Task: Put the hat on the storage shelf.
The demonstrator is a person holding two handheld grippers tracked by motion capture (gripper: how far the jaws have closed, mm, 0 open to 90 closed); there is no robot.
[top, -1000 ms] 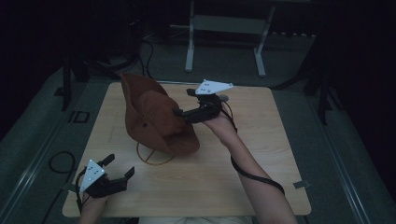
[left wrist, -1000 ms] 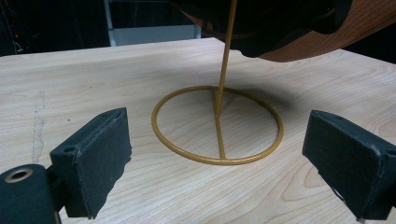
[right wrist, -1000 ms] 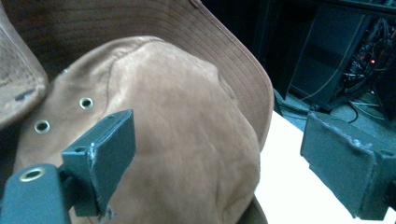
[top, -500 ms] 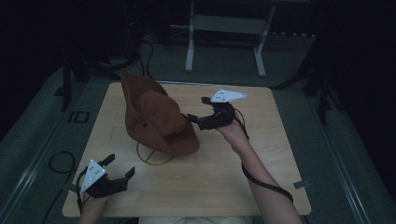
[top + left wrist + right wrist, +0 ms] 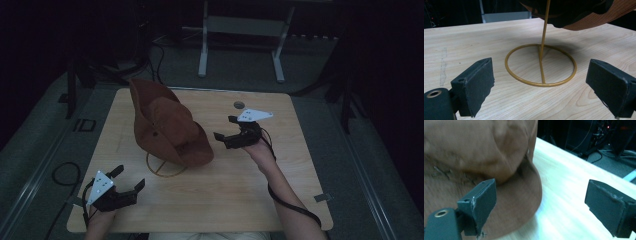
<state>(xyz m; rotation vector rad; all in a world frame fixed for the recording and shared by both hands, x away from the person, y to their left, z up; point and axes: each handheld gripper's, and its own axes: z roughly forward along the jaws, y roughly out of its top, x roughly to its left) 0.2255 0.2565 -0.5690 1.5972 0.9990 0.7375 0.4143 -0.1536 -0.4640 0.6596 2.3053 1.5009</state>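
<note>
High view showed a brown hat [image 5: 167, 127] perched on a thin gold wire stand [image 5: 165, 167] near the middle of the wooden table [image 5: 280, 200], tilted so that its crown leaned up and toward the table's far left corner while the lower brim dipped toward the person's side. Its long axis ran roughly from that far left corner down to the near right, though in the dim light the exact line was hard to judge. The right gripper [image 5: 231, 134] hovered just to the right of the hat, jaws spread wide and holding nothing, the brim edge near its left jaw in the right gripper view. The left gripper [image 5: 125, 186] rested well short of the hat at the near left, jaws also spread and empty, aimed at the stand's ring base. The risk, as I judged it, was tipping: the hat sat off-centre on a single slim post, so a sideways nudge from the right gripper on the brim could have slid it off or toppled the light stand with it.
</note>
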